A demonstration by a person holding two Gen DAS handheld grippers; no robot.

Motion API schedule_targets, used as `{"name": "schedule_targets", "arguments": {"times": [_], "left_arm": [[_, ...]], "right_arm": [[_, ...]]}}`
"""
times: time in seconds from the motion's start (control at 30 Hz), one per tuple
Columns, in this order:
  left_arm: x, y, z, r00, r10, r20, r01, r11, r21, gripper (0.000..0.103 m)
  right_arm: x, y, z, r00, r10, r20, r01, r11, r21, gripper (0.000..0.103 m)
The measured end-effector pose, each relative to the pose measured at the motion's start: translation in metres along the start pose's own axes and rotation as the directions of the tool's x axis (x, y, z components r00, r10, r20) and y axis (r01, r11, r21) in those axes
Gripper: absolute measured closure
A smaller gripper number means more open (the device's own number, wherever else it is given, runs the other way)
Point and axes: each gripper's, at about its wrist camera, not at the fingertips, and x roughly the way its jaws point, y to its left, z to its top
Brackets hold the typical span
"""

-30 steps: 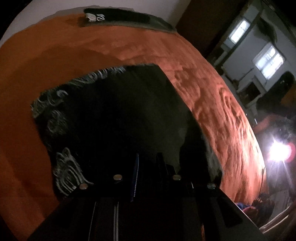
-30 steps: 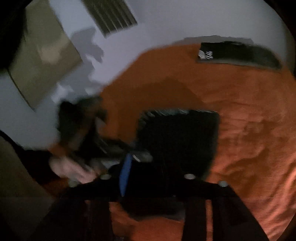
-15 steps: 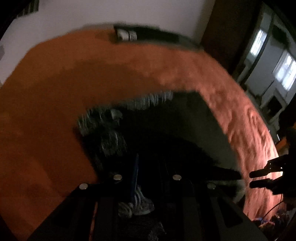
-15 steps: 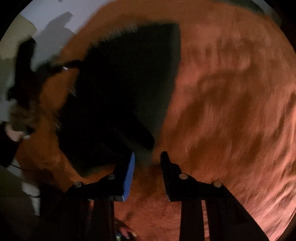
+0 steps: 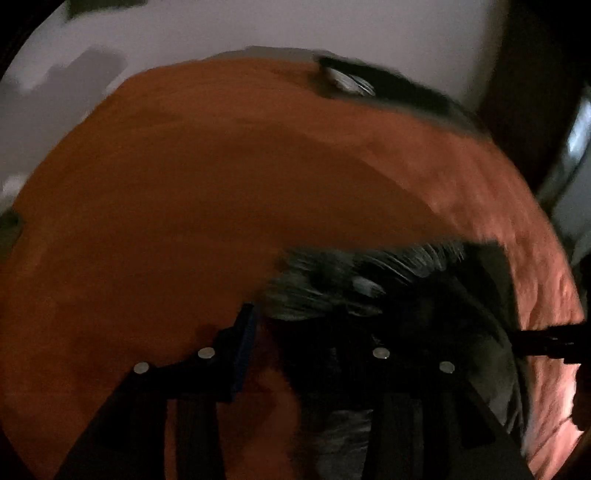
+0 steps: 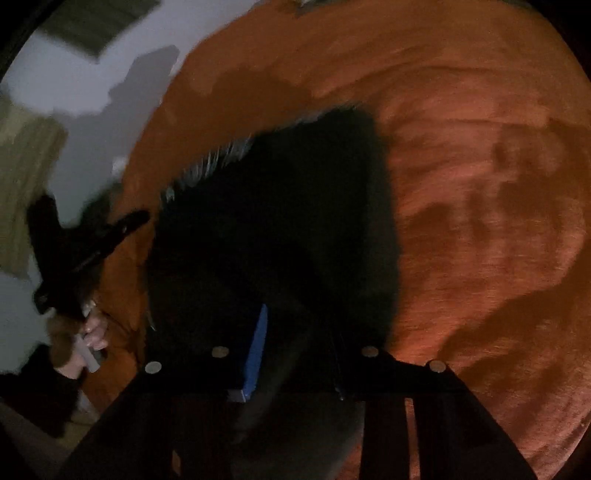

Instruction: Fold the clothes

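Note:
A black garment with a white print (image 5: 391, 295) lies folded on the orange blanket (image 5: 207, 206). My left gripper (image 5: 295, 332) is open at the garment's left edge, its right finger over the dark cloth. In the right wrist view the garment (image 6: 295, 221) fills the middle. My right gripper (image 6: 299, 339) is open low over the garment's near part. The left gripper's fingers (image 6: 122, 229) show at the garment's left side, and the right gripper's fingers (image 5: 546, 338) at the right edge of the left wrist view.
Another folded dark garment with a white label (image 5: 369, 88) lies at the blanket's far edge by the pale wall (image 5: 258, 26). A hand (image 6: 92, 332) holds the left gripper. Orange blanket spreads to the right (image 6: 480, 221).
My left gripper has opened and slid off to the garment's left edge. My right gripper has moved in over the garment's near part, still open. Both views are blurred by motion.

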Motion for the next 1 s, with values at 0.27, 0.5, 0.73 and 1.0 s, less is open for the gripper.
{"name": "schedule_targets", "arguments": {"times": [0.27,0.5,0.73,1.0], "left_arm": [[-0.009,0.063,-0.024,0.868,-0.467,-0.168,0.441,0.881,-0.172,0.054],[0.039,0.046,-0.067,0.73,-0.625,-0.276,0.546,0.777,-0.314,0.053],[0.061,0.044,-0.063,0.679,-0.691,-0.246,0.591,0.714,-0.375,0.05],[0.079,0.062,-0.038,0.729,-0.654,-0.205,0.544,0.734,-0.407,0.05]], "right_arm": [[-0.03,-0.052,-0.02,0.98,0.199,0.008,-0.199,0.978,0.068,0.049],[0.004,-0.07,-0.04,0.962,0.272,-0.026,-0.266,0.954,0.138,0.049],[0.016,-0.073,-0.023,0.925,0.38,0.026,-0.378,0.911,0.164,0.049],[0.051,-0.049,0.026,0.903,0.428,-0.037,-0.418,0.896,0.148,0.049]]}}
